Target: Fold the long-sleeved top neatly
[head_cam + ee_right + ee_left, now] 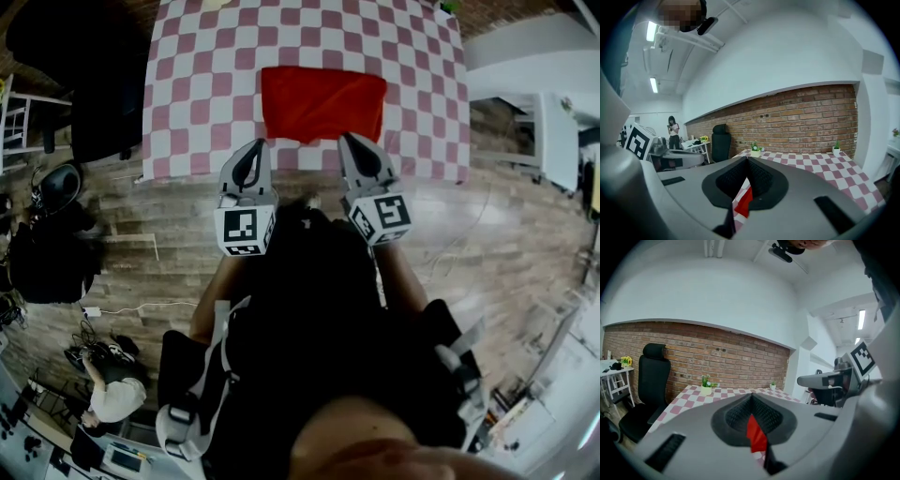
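While the person stood at the checked table [197,94]:
Pot [706,390]: on the table's far side, with a small green plant in it.
Long-sleeved top [323,101]: red, folded, flat near the front edge.
Left gripper [259,143]: jaws closed, tips at the top's near-left corner.
Right gripper [348,138]: jaws closed at the near hem; whether they pinched cloth was unclear.

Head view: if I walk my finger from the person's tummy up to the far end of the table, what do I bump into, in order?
Person's dark clothing → left tongs and right tongs, side by side → red top → bare checkered tablecloth.
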`<state>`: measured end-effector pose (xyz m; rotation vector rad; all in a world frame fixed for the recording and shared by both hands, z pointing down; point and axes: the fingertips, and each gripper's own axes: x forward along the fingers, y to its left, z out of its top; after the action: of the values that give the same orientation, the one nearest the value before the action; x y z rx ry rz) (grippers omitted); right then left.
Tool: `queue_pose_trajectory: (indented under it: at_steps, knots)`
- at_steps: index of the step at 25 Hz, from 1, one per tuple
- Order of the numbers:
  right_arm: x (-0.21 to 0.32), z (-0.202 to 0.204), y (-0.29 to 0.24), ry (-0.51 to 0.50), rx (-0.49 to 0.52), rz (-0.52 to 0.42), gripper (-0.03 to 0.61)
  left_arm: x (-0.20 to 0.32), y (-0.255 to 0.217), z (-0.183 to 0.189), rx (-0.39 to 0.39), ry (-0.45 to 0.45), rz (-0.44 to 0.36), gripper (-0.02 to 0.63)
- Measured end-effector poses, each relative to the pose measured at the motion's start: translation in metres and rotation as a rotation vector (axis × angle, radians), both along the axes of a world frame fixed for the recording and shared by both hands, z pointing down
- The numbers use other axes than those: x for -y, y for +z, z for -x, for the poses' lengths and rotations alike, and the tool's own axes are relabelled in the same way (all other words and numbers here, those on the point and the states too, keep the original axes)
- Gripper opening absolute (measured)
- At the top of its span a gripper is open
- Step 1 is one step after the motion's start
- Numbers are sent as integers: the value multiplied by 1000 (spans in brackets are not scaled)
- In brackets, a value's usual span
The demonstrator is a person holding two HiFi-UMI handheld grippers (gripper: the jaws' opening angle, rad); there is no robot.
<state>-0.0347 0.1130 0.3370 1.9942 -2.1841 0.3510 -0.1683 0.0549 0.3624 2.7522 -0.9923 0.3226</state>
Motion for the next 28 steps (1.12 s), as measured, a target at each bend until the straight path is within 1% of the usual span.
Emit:
queue_pose_trajectory:
  at_steps: [3,6,11,15,19,27,28]
  knots:
    - [7,5,2,7,-10,7,9,2,12,6,-1,11,33,6]
    - [19,12,5,0,-22,6,9,6,28,12,-7,11,83,6]
    - [43,16,9,-54,-44,18,9,6,58,13,-3,-6,183,7]
    - [69,12,25,-97,-43,46,9,5,80,7,15,-17,247,8]
    - [100,8,48,-179,-83,100,9,12,101,0,32,-61,290,7]
    - [155,2,97,-378,-144,238,13,37,140,-18,43,-188,393,10]
    - [161,2,103,-409,-151,259,28,39,144,-21,42,-198,412,16]
